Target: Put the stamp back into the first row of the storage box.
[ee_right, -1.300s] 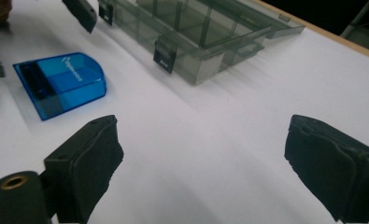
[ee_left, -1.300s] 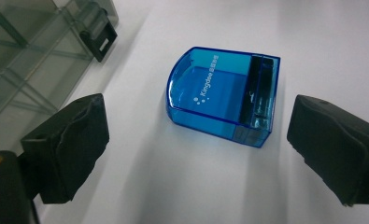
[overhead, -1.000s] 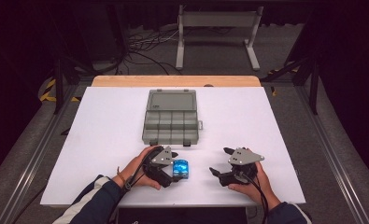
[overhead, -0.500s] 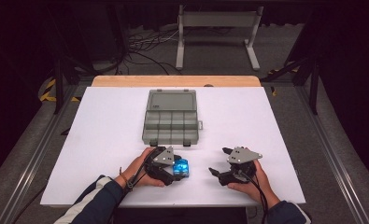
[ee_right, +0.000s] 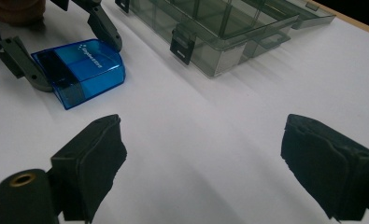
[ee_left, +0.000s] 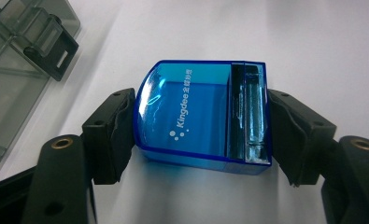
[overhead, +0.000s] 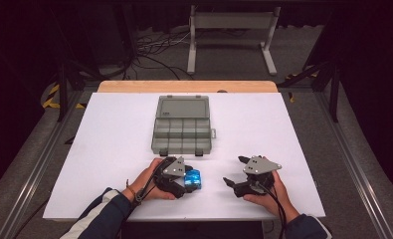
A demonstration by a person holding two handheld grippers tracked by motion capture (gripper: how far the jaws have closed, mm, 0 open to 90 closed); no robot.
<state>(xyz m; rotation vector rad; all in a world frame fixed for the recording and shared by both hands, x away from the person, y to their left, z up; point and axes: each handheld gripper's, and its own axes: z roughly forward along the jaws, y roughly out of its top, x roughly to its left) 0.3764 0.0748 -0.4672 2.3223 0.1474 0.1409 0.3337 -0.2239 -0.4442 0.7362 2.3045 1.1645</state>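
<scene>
A white tabletop [overhead: 109, 149] carries three kinds of things, seen from above: one organiser box, one small blue case and two hand-held grippers.

The largest thing is a grey see-through plastic organiser box [overhead: 182, 124] lying open near the middle of the tabletop. Its lid is folded back flat on the far side. The tray is split into two rows of small compartments; they look empty, though the exact count of compartments is hard to tell. Two dark latches sit on its near edge.

The left hand-held gripper [overhead: 188, 179] rests near the front edge, just in front of the box. Its two black jaws press against both ends of the blue case [ee_left: 203, 116], gripping it as it lies flat on the tabletop. The case is clear blue plastic with one rounded end and a darker strip at the other. White lettering on it reads "Kingdee", followed by small characters too fine to read.

The right hand-held gripper [overhead: 235, 173] sits to the right, well apart from the case, jaws spread wide and holding nothing.
</scene>
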